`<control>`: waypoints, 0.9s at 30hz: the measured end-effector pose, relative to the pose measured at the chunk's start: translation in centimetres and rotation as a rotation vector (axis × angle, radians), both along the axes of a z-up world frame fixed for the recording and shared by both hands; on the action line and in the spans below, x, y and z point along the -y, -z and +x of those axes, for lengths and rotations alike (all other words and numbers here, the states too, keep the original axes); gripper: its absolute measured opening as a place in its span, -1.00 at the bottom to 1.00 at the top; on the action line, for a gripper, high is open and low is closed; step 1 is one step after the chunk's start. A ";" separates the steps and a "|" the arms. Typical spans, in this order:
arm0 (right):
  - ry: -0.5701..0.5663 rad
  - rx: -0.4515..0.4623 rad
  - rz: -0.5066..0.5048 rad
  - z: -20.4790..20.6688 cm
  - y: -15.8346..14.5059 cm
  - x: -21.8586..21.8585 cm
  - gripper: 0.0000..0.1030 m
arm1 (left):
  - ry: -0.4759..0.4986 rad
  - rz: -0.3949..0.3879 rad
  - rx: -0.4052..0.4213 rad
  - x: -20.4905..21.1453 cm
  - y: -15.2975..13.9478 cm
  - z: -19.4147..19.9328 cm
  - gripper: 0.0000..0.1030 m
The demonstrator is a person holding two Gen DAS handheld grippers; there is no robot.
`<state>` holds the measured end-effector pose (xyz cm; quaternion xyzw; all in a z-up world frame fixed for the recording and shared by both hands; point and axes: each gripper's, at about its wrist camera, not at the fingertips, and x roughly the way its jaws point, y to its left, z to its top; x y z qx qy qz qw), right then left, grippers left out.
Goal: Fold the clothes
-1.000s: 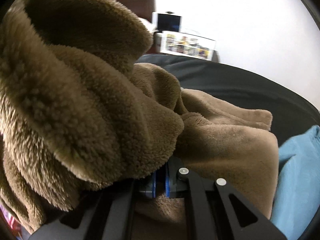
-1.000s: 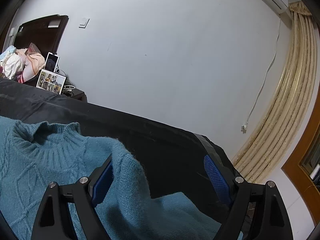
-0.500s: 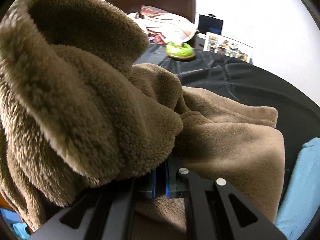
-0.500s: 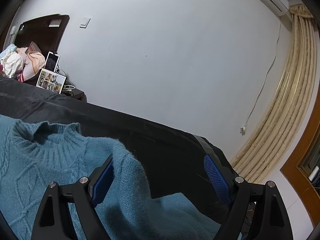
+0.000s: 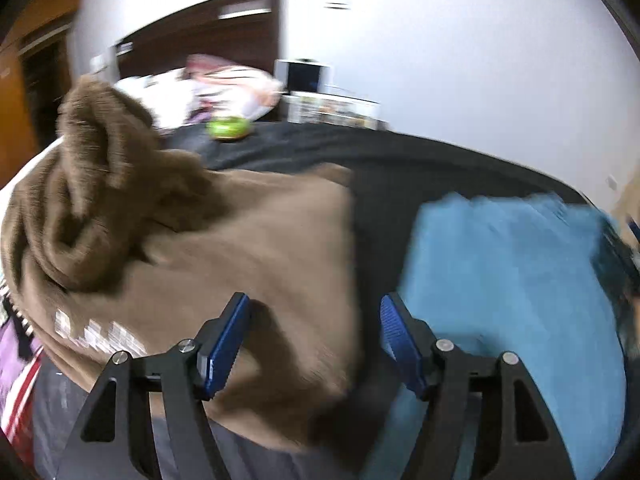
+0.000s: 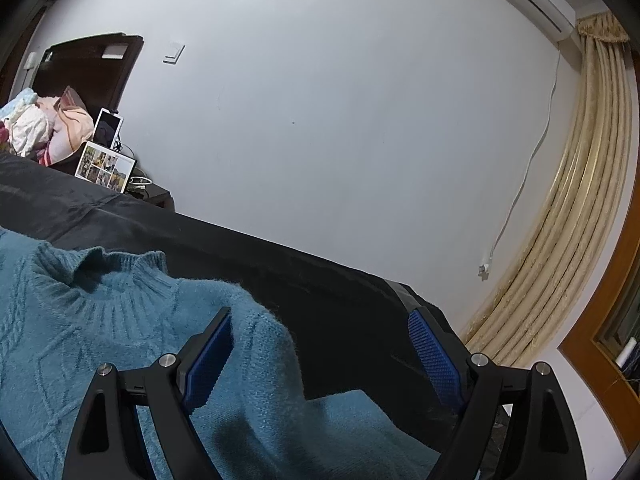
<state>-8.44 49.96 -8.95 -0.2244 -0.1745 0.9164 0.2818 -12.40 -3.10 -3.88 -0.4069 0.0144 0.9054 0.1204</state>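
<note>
A plush brown fleece garment (image 5: 256, 240), its fuzzy hood bunched at the left, lay on the black bedcover (image 5: 400, 164) beside a teal cable-knit sweater (image 6: 100, 332) with a ribbed collar. The left gripper (image 5: 314, 344), clamped on the fleece 0.5 seconds earlier, had released it and hung spread above its edge. The right gripper (image 6: 320, 354) stayed spread wide over the sweater's shoulder, holding nothing.
</note>
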 end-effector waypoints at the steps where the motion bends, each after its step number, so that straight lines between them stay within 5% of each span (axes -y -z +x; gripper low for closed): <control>1: -0.002 -0.002 0.001 0.1 0.0 0.0 0.71 | 0.034 0.007 0.009 -0.8 0.3 0.6 0.42; 9: 0.000 -0.027 -0.018 0.7 -0.3 -0.3 0.71 | 0.124 0.034 0.130 -4.0 3.7 2.4 0.48; 15: 0.009 -0.040 -0.064 0.8 -0.6 -1.1 0.71 | 0.091 0.193 0.213 -4.2 5.2 0.3 0.50; 21: 0.009 -0.040 -0.078 0.7 -0.6 -1.3 0.71 | 0.104 0.094 0.172 -7.1 5.5 0.1 0.47; 27: 0.006 -0.037 -0.077 0.5 -0.6 -1.2 0.71 | 0.060 0.053 0.155 -6.9 5.1 -0.1 -0.33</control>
